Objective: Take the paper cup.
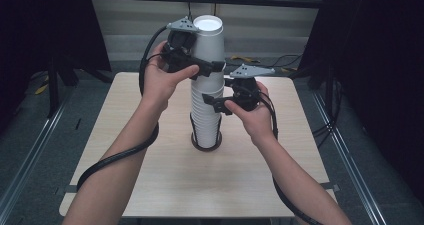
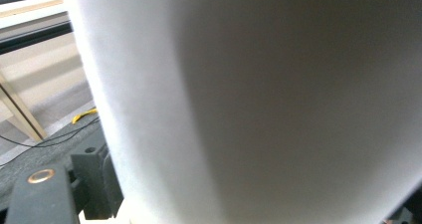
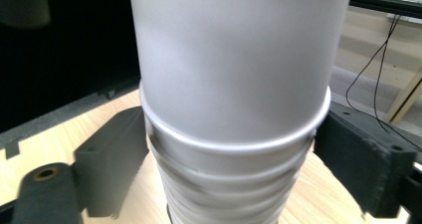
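1. The bench (image 1: 150, 185) carries a black holder (image 1: 206, 144) at frame centre, with the cup stack (image 1: 205, 115) rising from it.
2. Nested white paper cups: light, thin-walled, easily crushed, likely to stick together. Grip gently on the wall.
3. The top cup (image 1: 208, 40), at upper centre, sits clamped in the left gripper (image 1: 212, 67).
4. The right gripper (image 1: 212, 104), at mid-frame, straddles the stack below the cup's rim; whether its pads press, I cannot tell.

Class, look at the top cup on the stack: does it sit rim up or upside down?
Upside down. The top cup shows its flat closed base uppermost and widens downward, its rolled rim sitting over the stack of cups in the right gripper view.
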